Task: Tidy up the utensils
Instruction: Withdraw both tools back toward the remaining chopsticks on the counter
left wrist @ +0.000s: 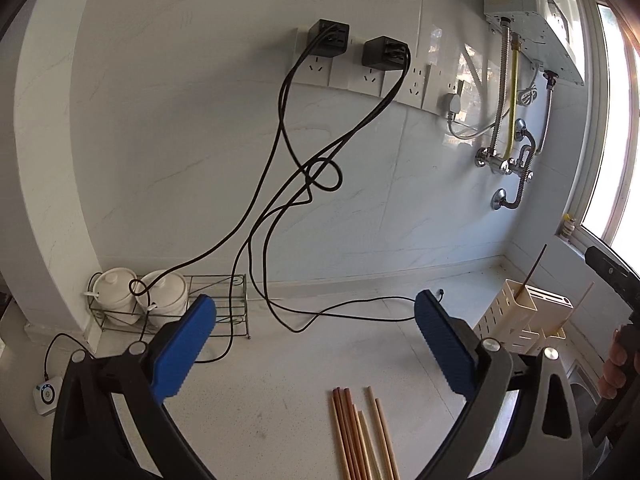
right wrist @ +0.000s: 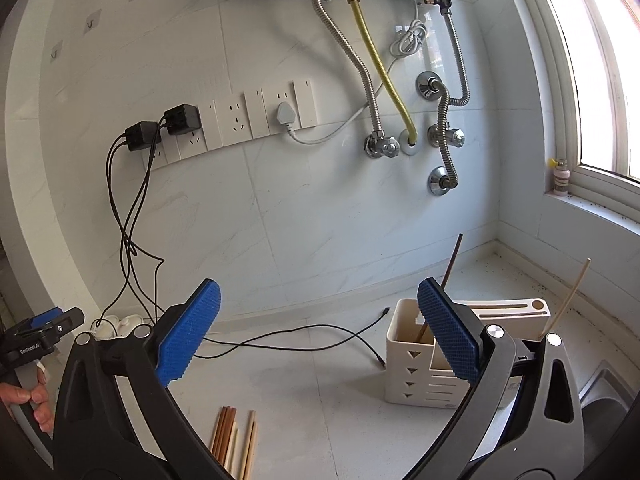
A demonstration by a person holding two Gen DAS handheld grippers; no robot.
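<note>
Two wide-open grippers above chopsticks (left wrist: pixel 360 432)

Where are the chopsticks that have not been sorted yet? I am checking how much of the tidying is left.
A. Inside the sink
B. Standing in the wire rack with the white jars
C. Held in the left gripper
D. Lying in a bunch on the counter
D: the loose chopsticks lie in a bunch on the counter, while only two stand in the cream utensil holder.

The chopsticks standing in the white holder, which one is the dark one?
The left chopstick, standing in the holder's front cup; the chopstick on the right is pale.
</note>
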